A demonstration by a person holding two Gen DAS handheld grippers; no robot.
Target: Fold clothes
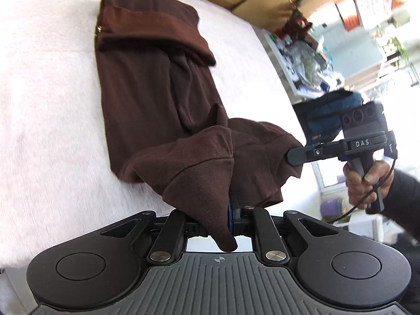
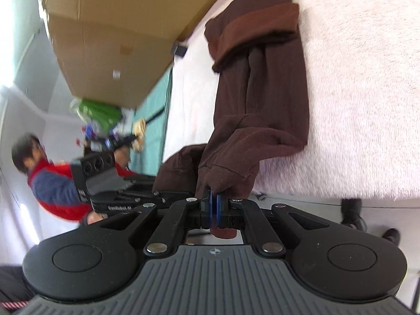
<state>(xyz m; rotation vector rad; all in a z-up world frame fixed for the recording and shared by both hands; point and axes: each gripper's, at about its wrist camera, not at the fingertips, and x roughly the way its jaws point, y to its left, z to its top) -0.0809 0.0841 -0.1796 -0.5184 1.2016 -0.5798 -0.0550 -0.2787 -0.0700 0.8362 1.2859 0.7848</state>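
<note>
The biggest thing is the bed (image 1: 47, 110), covered with a pale pink fleecy blanket, and everything else I place relative to it. On the bed lies the brown garment (image 1: 147, 86), folded into a long narrow strip. Its far end, with a wide ribbed band turned over, rests flat on the blanket, and a small metal zip piece shows at that end's edge. The near end of the garment is lifted off the bed, just over the bed's near edge, and hangs between the two grippers.

Beyond the far side of the bed stands a large cardboard box (image 2: 99, 52). In the right wrist view, a person in a red and blue jacket (image 2: 52, 183) is off the bed's side, partly blurred, behind the other gripper. In the same view dark shoes (image 2: 351, 215) stand on the floor below the bed's near edge.

The left gripper (image 1: 229, 210) is at the near edge of the bed. Its jaws are pressed together on a corner of the brown garment, and a pointed tip of cloth hangs down behind the pads onto the gripper's body. The right gripper (image 2: 218, 206) is just beside it, also off the near edge of the bed. Its blue pads (image 2: 222, 207) are squeezed together on another corner of the same hem, with a small bit of cloth coming out below them. A hand (image 1: 367, 181) holds the handle of the right gripper.
</note>
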